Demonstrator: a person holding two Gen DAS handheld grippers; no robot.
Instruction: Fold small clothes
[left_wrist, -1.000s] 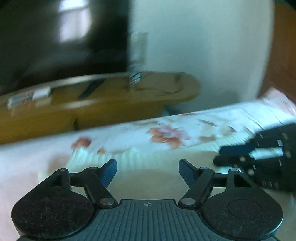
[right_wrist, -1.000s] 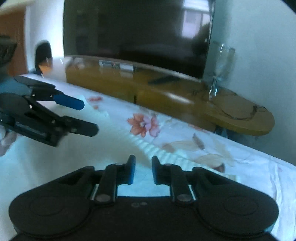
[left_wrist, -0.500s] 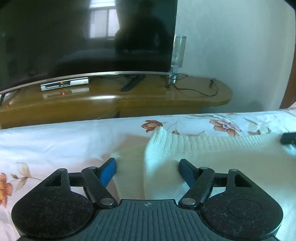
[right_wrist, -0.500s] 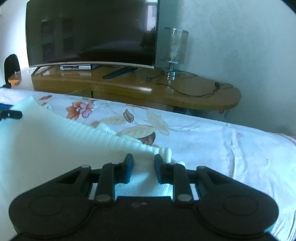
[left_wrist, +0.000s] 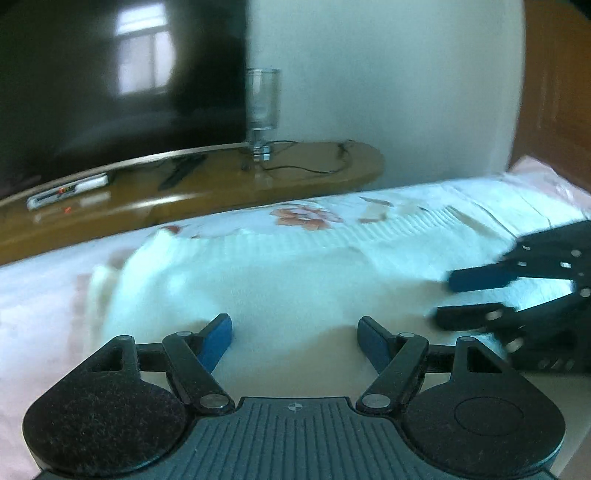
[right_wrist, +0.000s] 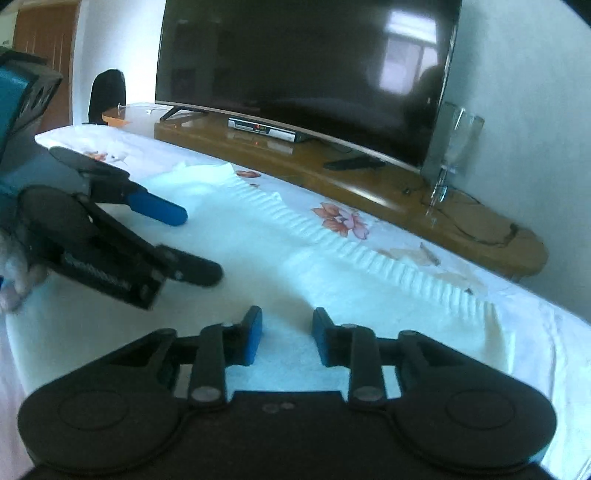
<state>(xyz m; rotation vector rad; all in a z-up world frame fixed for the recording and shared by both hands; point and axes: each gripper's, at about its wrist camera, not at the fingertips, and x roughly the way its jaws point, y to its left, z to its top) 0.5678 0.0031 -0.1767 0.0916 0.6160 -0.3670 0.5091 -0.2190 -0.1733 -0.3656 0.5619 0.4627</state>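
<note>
A white knitted sweater (left_wrist: 280, 273) with a ribbed hem lies spread on the floral bed sheet (left_wrist: 314, 216); it also shows in the right wrist view (right_wrist: 280, 258). My left gripper (left_wrist: 295, 332) is open, its fingers just above the sweater's near part. My right gripper (right_wrist: 286, 334) is open with a narrower gap, low over the sweater. Each gripper shows in the other's view: the right one (left_wrist: 476, 299) at the right edge, the left one (right_wrist: 195, 243) at the left. Neither holds cloth.
Beyond the bed stand a wooden TV bench (right_wrist: 369, 181), a large dark TV (right_wrist: 303, 70), a set-top box (right_wrist: 262, 129), a remote (right_wrist: 352, 162) and a glass lamp (left_wrist: 262, 110). A white wall (left_wrist: 388, 92) lies behind, a wooden door (left_wrist: 554, 92) at the right.
Both grippers have swung inward over the sweater toward each other. The right gripper's jaws have opened wider than before. The left gripper stays open.
</note>
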